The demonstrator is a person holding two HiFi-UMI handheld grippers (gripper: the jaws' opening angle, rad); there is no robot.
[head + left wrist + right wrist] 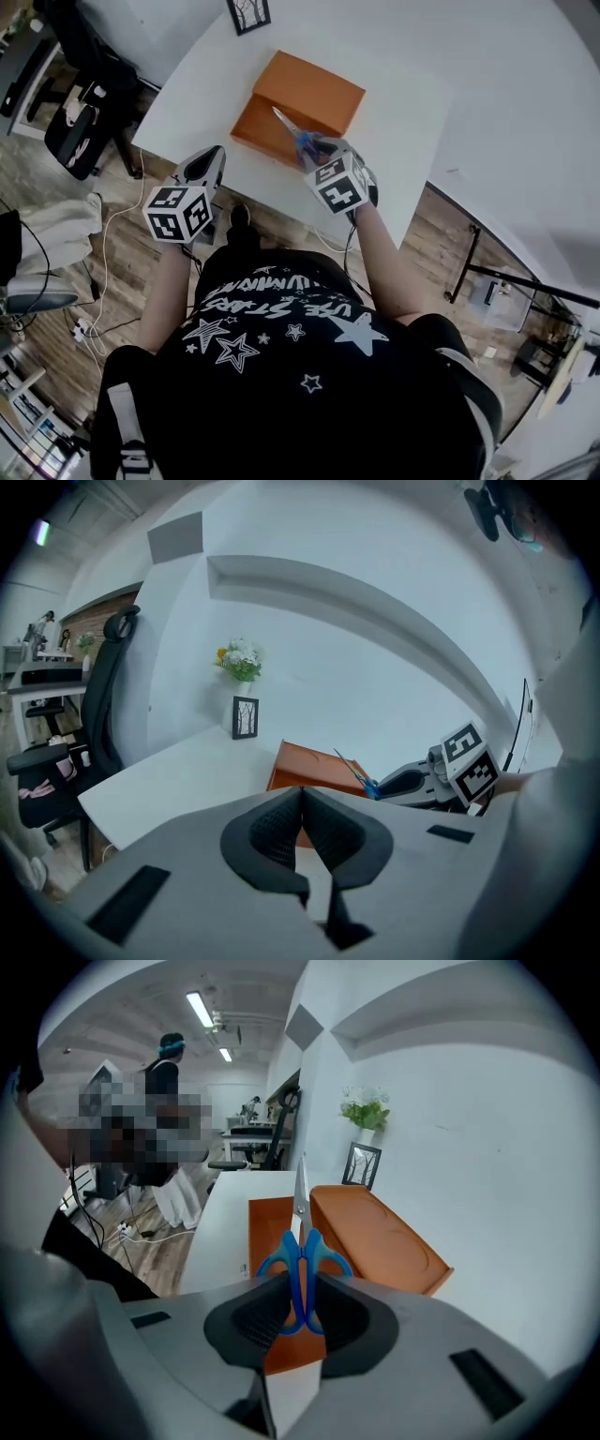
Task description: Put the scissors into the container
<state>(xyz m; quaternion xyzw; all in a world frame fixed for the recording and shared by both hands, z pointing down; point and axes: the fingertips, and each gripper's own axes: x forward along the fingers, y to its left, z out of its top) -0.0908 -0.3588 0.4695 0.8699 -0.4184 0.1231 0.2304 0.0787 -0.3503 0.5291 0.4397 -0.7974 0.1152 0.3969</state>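
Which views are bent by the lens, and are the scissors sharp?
Left gripper view: strong fisheye, the wall ledge curves, corners dark. Right gripper view: same fisheye, scissors sharp between the jaws. Head view: even light, no glare on the container.

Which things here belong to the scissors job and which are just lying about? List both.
Job: blue-handled scissors, clamped in the right gripper; orange container on the white table.
Lying about: picture frame, flowers, office chair; left gripper shut, empty.
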